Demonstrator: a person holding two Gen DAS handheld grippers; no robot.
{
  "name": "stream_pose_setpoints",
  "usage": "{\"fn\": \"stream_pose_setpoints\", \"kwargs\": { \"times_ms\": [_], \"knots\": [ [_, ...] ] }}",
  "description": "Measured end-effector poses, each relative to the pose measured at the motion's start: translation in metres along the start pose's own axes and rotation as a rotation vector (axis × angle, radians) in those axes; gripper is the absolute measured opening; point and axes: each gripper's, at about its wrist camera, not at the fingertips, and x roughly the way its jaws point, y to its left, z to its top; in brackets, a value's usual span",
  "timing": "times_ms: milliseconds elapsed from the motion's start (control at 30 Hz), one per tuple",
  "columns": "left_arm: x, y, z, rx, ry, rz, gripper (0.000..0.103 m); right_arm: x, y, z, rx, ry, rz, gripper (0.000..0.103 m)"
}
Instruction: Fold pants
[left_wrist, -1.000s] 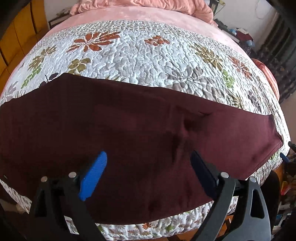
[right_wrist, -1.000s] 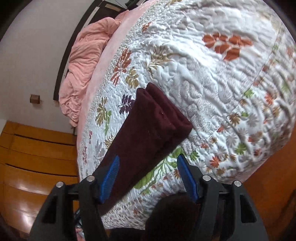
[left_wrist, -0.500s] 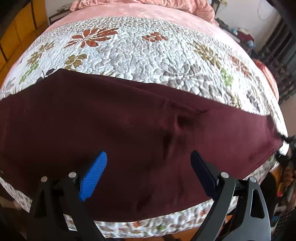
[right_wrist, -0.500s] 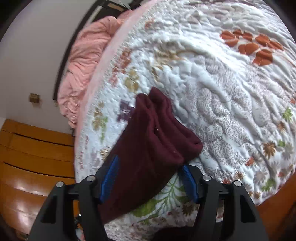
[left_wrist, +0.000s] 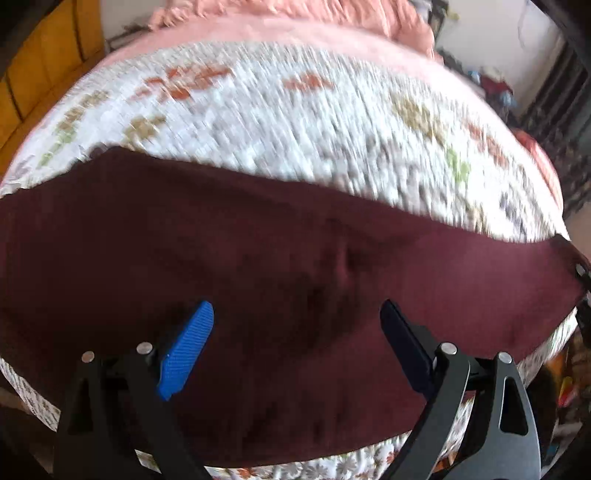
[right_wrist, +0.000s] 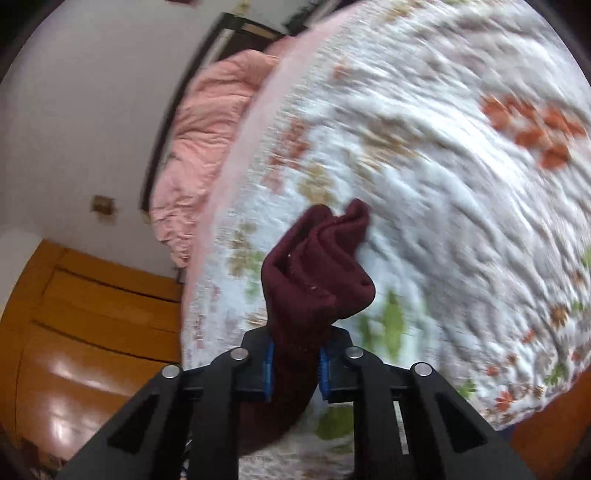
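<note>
Right tool (right_wrist: 294, 363) clamps the pants (left_wrist: 280, 280) leg end (left tool (left_wrist: 295, 325) gapes idle above), next likely carrying it across for the fold.

Dark maroon pants (left_wrist: 258, 266) lie spread flat across a floral quilt (left_wrist: 295, 122) on the bed. The left hand-held gripper (left_wrist: 295, 321) hovers above them, jaws wide apart.

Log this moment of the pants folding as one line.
right gripper: shut on pants end | left gripper: open above pants | pants on quilt
</note>
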Motion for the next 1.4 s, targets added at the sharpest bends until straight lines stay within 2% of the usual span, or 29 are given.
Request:
{"fn": "stream_pose_setpoints", "kwargs": {
  "times_ms": [100,200,300,333,367,400,433,467,567,600,633,667,733,800,933,1100,1200,1233,1267,1300,1333,1400],
  "knots": [
    [-0.016,0.010,0.007,-0.026,-0.094,0.015,0.091,-0.017,0.035,0.005,-0.080,-0.058,0.094,0.016],
    [-0.011,0.016,0.007,-0.033,-0.098,0.056,0.091,-0.024,0.042,0.003,-0.121,-0.081,0.074,0.016],
    [0.020,0.025,0.001,-0.035,-0.016,0.081,0.091,-0.007,0.000,-0.003,0.012,-0.011,-0.086,0.016],
    [0.029,0.026,-0.001,-0.024,0.009,0.093,0.092,0.005,-0.026,-0.010,0.076,0.043,-0.200,0.016],
    [0.033,0.023,-0.005,0.027,-0.020,0.113,0.094,0.012,-0.042,-0.015,0.111,0.079,-0.278,0.016],
    [0.031,0.020,-0.009,0.071,-0.046,0.139,0.095,0.015,-0.058,-0.021,0.153,0.086,-0.263,0.016],
    [0.029,0.018,-0.009,0.088,-0.045,0.146,0.094,0.011,-0.064,-0.023,0.180,0.059,-0.212,0.016],
    [0.026,0.019,-0.008,0.080,-0.038,0.133,0.094,0.007,-0.066,-0.024,0.196,0.047,-0.177,0.016],
    [0.013,0.031,-0.001,-0.036,-0.036,0.039,0.094,0.004,-0.051,-0.024,0.130,0.032,-0.189,0.016],
    [0.016,0.032,0.000,-0.050,-0.022,0.043,0.094,0.004,-0.047,-0.023,0.109,0.029,-0.194,0.016],
    [0.022,0.031,0.000,-0.047,0.008,0.051,0.094,0.005,-0.044,-0.021,0.103,0.037,-0.218,0.016],
    [0.031,0.028,0.001,0.004,0.050,0.070,0.095,0.007,-0.045,-0.018,0.113,0.048,-0.240,0.016],
    [0.031,0.021,0.001,0.067,0.056,0.089,0.095,0.009,-0.042,-0.016,0.118,0.053,-0.250,0.016],
    [0.025,0.025,0.002,0.023,0.066,0.044,0.095,0.007,-0.036,-0.016,0.099,0.044,-0.237,0.016],
    [0.007,0.041,0.004,-0.084,0.044,-0.031,0.095,0.004,0.003,-0.016,0.020,0.016,-0.224,0.016],
    [-0.014,0.060,0.006,-0.096,-0.008,-0.010,0.095,0.004,0.066,-0.025,-0.185,0.008,-0.297,0.017],
    [-0.016,0.075,0.006,-0.105,-0.017,0.001,0.095,0.012,0.078,-0.024,-0.213,0.016,-0.412,0.017],
    [-0.016,0.078,0.005,-0.109,-0.014,0.002,0.095,0.017,0.074,-0.023,-0.204,0.028,-0.456,0.023],
    [-0.015,0.081,0.003,-0.115,-0.009,0.006,0.095,0.023,0.067,-0.023,-0.190,0.055,-0.521,0.039],
    [-0.013,0.084,0.001,-0.120,-0.003,0.008,0.095,0.028,0.060,-0.023,-0.180,0.083,-0.594,0.049],
    [-0.011,0.087,-0.001,-0.125,0.004,0.006,0.095,0.031,0.055,-0.026,-0.187,0.093,-0.647,0.052],
    [-0.009,0.090,-0.004,-0.131,0.010,-0.005,0.095,0.032,0.054,-0.034,-0.225,0.078,-0.730,0.051]
  ]
}}
